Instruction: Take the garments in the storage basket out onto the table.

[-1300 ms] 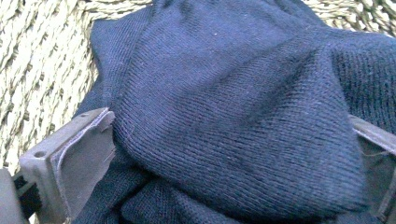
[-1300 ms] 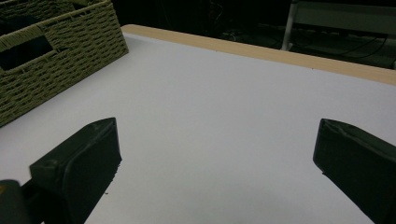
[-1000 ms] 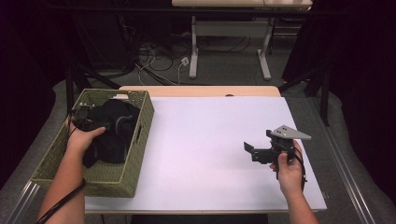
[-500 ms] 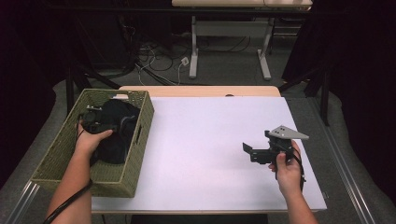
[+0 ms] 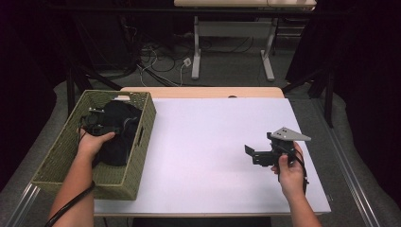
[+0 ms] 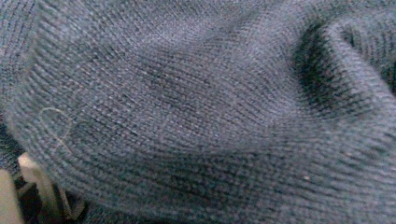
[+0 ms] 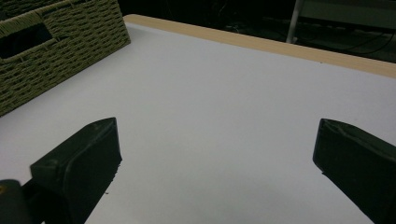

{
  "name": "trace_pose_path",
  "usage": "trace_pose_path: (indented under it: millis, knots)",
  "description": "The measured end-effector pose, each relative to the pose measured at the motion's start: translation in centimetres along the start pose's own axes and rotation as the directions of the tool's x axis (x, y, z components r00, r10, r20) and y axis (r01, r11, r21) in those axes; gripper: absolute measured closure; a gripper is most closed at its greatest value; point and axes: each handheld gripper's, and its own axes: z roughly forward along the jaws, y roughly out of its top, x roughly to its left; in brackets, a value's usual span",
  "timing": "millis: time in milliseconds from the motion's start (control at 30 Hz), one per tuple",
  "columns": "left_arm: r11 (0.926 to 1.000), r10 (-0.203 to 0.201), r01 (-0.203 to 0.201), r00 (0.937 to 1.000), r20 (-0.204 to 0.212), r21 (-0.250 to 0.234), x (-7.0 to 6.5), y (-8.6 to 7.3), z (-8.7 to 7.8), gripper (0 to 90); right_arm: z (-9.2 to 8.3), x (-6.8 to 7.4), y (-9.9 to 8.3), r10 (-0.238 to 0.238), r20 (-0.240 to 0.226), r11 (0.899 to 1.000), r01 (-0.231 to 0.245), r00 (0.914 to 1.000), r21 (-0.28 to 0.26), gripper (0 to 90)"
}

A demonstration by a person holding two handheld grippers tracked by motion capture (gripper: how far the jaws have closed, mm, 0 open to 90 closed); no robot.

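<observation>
A dark blue knitted garment (image 5: pixel 118 130) lies bunched in the green woven basket (image 5: pixel 61 156) at the table's left. My left gripper (image 5: pixel 97 124) is down inside the basket, pressed against the garment. In the left gripper view the knit fabric (image 6: pixel 196 107) sits right up against the camera and hides the jaws, so whether it has a hold I cannot tell. My right gripper (image 5: pixel 250 153) hovers over the white table (image 5: pixel 203 142) at the right, pointing left, jaws wide apart with nothing between them (image 7: pixel 217 140).
The basket's side with a handle slot (image 7: pixel 60 51) stands far ahead of the right gripper. The wooden back edge (image 5: pixel 203 92) of the table runs behind the white sheet. Desk legs and cables (image 5: pixel 198 52) are on the floor beyond.
My left hand has pushed a little farther forward into the basket, deeper into the garment. The right gripper has barely moved.
</observation>
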Motion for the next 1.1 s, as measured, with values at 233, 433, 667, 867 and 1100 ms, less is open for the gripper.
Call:
trace_pose_path:
  millis: [233,433,667,867,1100]
  knots:
    - [1.0000,0.003,-0.003,0.9999,0.013,0.006,0.17,-0.10,0.21,0.1,0.07,0.07,-0.07,-0.008,0.000,1.000,0.008,1.0000,0.012,0.6]
    - [1.0000,-0.001,0.001,0.9997,0.024,-0.003,0.25,-0.25,0.43,1.7,0.02,-0.09,-0.05,0.000,-0.002,1.000,0.000,1.0000,0.003,1.3]
    - [0.9997,-0.019,0.018,0.9987,0.048,0.015,0.16,-0.29,0.43,16.9,0.04,0.06,-0.01,-0.002,-0.006,1.000,0.002,1.0000,0.003,1.9]
    - [0.9996,-0.011,0.009,0.9963,0.085,0.028,0.23,-0.18,0.00,38.6,-0.02,0.06,0.05,-0.002,-0.005,1.000,0.002,1.0000,-0.001,2.2]
    - [0.9992,-0.024,0.021,0.9966,0.079,0.034,-0.08,-0.05,-0.33,51.6,0.12,0.06,0.04,-0.006,-0.002,1.000,0.006,1.0000,0.002,2.8]
